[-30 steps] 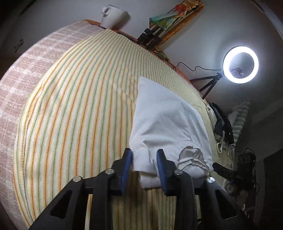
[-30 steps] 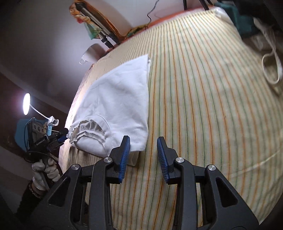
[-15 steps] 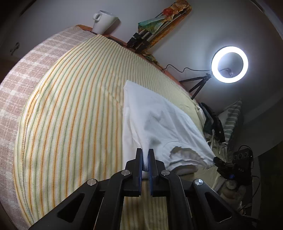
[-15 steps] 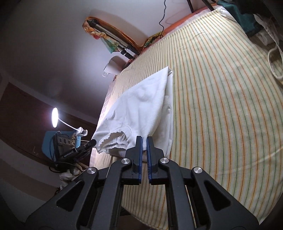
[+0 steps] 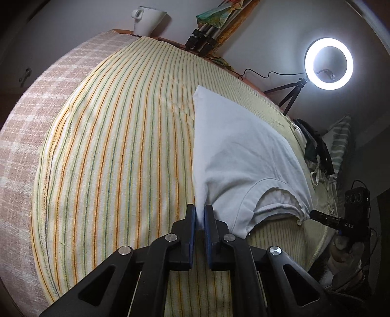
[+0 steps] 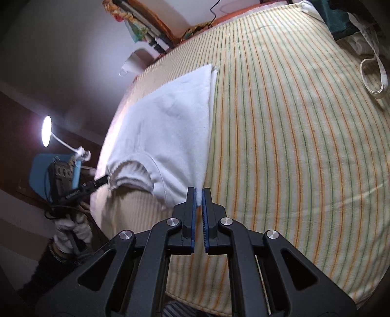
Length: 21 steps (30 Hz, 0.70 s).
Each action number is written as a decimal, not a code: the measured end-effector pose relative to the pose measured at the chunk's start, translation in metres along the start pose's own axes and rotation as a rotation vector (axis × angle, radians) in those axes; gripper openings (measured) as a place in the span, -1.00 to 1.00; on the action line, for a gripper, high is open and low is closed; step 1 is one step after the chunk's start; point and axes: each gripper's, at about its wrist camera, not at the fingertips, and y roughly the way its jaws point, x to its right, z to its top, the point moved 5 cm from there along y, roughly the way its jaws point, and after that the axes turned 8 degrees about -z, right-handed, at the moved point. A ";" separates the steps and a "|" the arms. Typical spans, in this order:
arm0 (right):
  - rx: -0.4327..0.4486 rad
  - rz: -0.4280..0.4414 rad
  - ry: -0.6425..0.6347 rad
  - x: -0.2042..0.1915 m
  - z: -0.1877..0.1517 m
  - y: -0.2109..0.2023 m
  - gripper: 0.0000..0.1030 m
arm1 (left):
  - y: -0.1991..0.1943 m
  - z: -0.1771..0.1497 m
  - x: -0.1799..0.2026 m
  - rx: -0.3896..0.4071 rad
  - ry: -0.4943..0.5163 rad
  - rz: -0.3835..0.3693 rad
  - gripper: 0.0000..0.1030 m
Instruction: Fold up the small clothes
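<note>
1. Left wrist view: left gripper (image 5: 201, 212) at 6 o'clock, jaws nearly together, pinching the near corner of the white garment (image 5: 234, 156); cloth rises taut from the pads toward 12.
2. Garment runs from the pinch up to a point at approx 12 o'clock, sleeve opening (image 5: 277, 202) at 3, w/ its far end lying on the striped cover (image 5: 117, 156).
3. Past it: white cup (image 5: 146, 17) at 11, ring light (image 5: 327, 63) on a tripod at 2, checked cloth (image 5: 36, 122) at 9.
4. Right wrist view: right gripper (image 6: 198, 197) at 6 o'clock, jaws also nearly together, clamped on the garment's (image 6: 168, 131) other near corner.
5. Garment spreads toward 11; bare striped cover (image 6: 292, 146) fills 12 to 4.
6. Gloved hand (image 6: 70, 231) at 8, lamp (image 6: 46, 130) at 9.
</note>
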 end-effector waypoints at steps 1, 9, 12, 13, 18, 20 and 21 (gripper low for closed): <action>-0.020 -0.039 -0.035 0.000 -0.002 0.001 -0.88 | -0.001 -0.002 0.000 -0.005 0.009 0.012 -0.79; 0.086 -0.039 -0.094 0.001 0.019 -0.023 -0.47 | -0.024 -0.002 -0.002 0.062 -0.052 0.000 -0.07; 0.139 0.010 -0.085 -0.006 0.033 -0.029 -0.10 | -0.024 -0.003 0.001 0.068 -0.105 -0.044 0.19; 0.149 0.020 -0.080 -0.008 0.038 -0.029 -0.02 | -0.022 -0.004 0.002 0.063 -0.127 -0.057 0.28; 0.123 0.059 -0.006 -0.003 0.063 -0.011 0.15 | -0.004 -0.011 0.000 0.021 -0.265 -0.135 0.30; 0.108 0.070 0.042 0.004 0.070 -0.001 0.15 | -0.001 -0.010 0.000 0.026 -0.296 -0.144 0.33; 0.104 0.079 0.063 0.006 0.072 0.002 0.15 | 0.000 -0.008 0.001 0.029 -0.300 -0.144 0.36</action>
